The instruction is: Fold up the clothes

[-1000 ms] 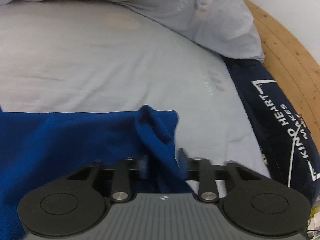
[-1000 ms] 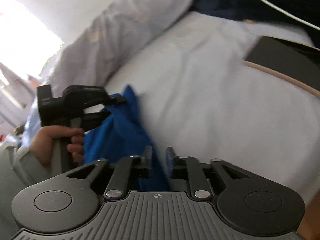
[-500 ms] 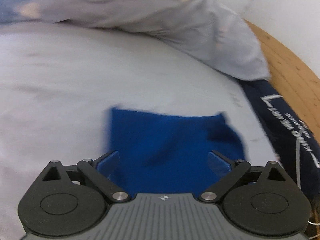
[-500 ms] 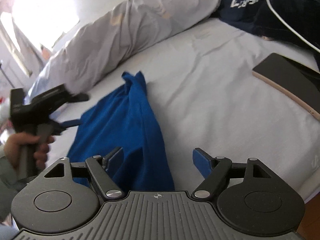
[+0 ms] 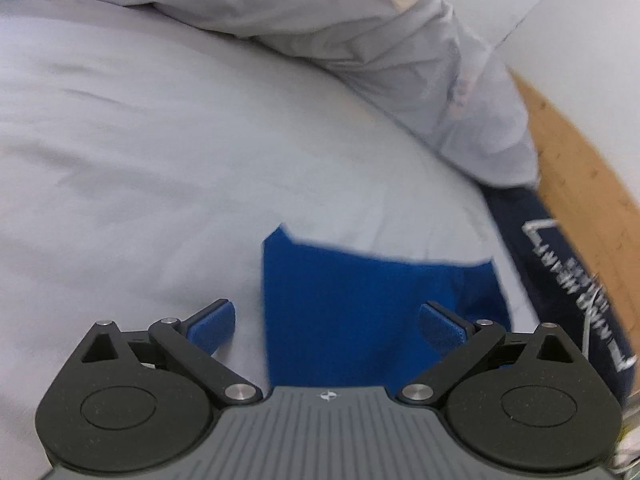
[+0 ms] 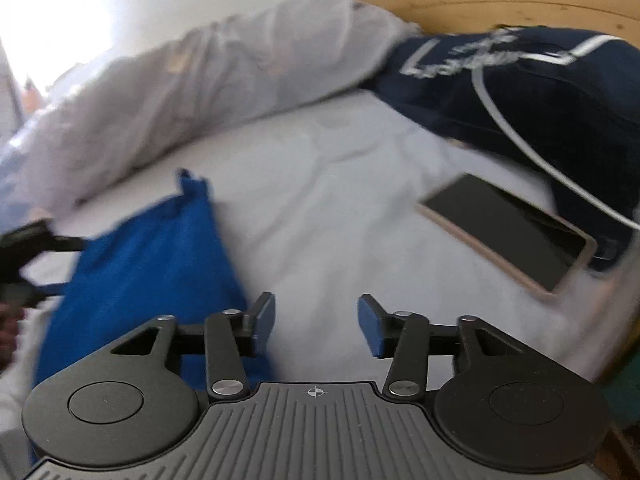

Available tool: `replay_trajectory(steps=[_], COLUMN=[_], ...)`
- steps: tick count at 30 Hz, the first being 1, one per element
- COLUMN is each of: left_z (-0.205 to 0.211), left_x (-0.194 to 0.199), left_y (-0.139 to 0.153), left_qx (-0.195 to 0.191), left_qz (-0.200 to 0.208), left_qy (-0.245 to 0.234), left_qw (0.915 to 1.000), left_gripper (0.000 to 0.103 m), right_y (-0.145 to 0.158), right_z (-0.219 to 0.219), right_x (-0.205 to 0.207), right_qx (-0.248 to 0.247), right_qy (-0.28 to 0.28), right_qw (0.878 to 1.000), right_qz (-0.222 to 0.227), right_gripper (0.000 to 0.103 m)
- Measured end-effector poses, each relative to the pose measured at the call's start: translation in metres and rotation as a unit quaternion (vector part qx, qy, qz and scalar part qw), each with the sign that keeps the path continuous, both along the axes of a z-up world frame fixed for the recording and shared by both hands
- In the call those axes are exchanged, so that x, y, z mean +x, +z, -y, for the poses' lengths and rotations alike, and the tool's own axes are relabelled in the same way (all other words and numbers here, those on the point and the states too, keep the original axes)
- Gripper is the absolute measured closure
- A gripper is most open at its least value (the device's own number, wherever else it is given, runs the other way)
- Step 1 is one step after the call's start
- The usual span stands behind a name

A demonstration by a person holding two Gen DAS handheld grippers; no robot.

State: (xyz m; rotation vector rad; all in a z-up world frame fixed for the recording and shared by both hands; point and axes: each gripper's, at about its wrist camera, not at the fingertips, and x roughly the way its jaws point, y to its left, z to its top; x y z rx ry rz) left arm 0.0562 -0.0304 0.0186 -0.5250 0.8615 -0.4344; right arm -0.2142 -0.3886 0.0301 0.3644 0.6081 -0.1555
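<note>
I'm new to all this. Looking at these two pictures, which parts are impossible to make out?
- Blue garment: in the left wrist view its near part is hidden behind the gripper body, so its type and fold are unclear.
- Print on the navy cloth: motion blur in both views smears the lettering.
- Left gripper: in the right wrist view it is blurred and cut by the edge.
- Phone: its screen is dark.

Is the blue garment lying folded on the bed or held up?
Folded, lying flat: the blue garment shows a compact block with straight edges on the bed sheet. Left gripper and right gripper are open, holding nothing.
</note>
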Motion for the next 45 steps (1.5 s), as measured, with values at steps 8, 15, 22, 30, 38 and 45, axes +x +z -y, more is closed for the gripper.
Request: replay_trajectory(steps=[8,15,22,30,38,45], left_z=[-0.024,-0.034,-0.018,-0.028,-0.025,-0.013], left_x=[0.013,0.020,0.014,0.022,0.016,-0.028], left_y=[-0.022,-0.030,-0.025,-0.037,-0.036,-0.015], left_qx=[-0.074,-0.114,-0.099,-0.101,-0.104,-0.068], left_qz=[-0.025,-0.034,0.014,-0.006,0.018,0.049], left_qy=[0.007,-0.015,-0.056,-0.042,-0.049,-0.076], left_qw=[0.9969,0.9927,0.9934,0.9940,0.9932,0.9936], left_gripper=[0.089,0.065,0.036,0.080,0.065,0.014], right_y=[-0.001,0.014,0.028,-0.005,0.015,0.012], right_z=[-0.015,-0.023,-0.052,-0.056,-0.022,-0.019], right_x=[0.030,0.084,0.192,0.279,0.200,0.053], right_qx=[0.016,0.045,-0.009,-0.066,-0.127,-0.047], right_qy=[0.030,0.120,0.186,0.179,0.098,0.127], right_qw=[0.999,0.991,0.982,0.979,0.985,0.987], right_qz=[0.016,0.029,0.014,-0.067,-0.062,-0.092], right_gripper=[0.029,0.020,0.031,0.067,0.059,0.043])
